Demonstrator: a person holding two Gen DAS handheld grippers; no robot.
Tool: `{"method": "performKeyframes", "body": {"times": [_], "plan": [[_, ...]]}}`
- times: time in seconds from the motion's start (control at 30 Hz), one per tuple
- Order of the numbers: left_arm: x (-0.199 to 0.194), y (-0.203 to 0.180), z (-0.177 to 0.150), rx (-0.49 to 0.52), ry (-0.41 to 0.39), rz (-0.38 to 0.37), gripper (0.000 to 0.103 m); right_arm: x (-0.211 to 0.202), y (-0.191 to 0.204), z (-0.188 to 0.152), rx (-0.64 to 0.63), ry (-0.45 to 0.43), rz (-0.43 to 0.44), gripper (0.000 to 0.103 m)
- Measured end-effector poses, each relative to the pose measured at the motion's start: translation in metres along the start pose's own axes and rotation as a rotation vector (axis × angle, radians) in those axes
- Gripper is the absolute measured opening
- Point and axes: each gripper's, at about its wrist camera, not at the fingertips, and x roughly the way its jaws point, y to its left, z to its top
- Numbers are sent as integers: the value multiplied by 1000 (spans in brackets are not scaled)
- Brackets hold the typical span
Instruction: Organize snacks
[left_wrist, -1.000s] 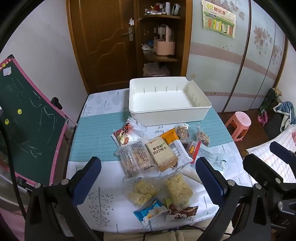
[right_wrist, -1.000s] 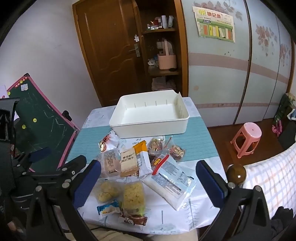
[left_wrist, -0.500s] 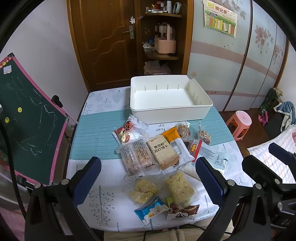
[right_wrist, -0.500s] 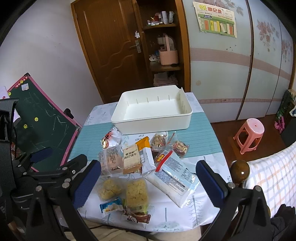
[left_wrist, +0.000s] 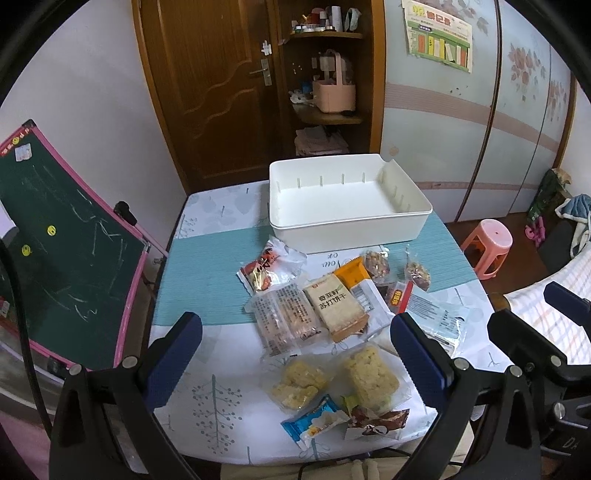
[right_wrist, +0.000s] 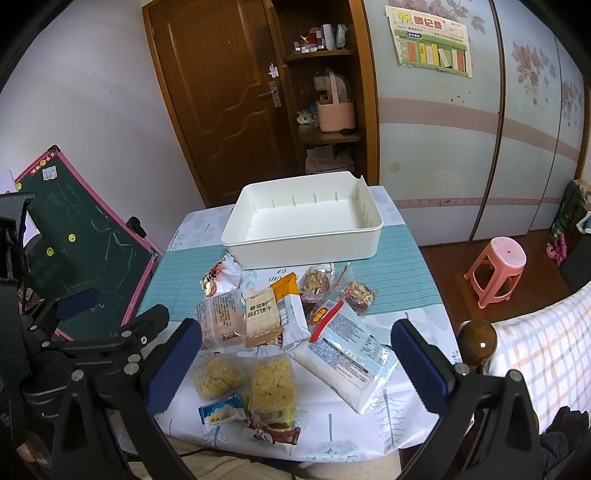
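An empty white bin stands at the far side of the table. Several snack packets lie in front of it: a soda-cracker pack, a clear biscuit pack, a red-and-white pack, two yellow puffed-rice packs, a big white bag with a red strip, and small nut packets. My left gripper is open and empty above the near packets. My right gripper is open and empty, to the right of it.
The table has a white tree-print cloth with a teal runner. A green chalkboard leans at the left. A pink stool stands on the floor at the right, a checked bed beside it. A door and shelves are behind.
Both grippers have shifted a little forward and down toward the table; the bin and packets appear slightly closer. Nothing was grasped and both stay open.
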Motion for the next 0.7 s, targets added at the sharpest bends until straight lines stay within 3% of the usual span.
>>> {"method": "performKeyframes", "body": {"times": [0.7], "plan": [[-5,3,6,3,-26,-3,101,-7,7,9,-46,-29,-14,103]]}}
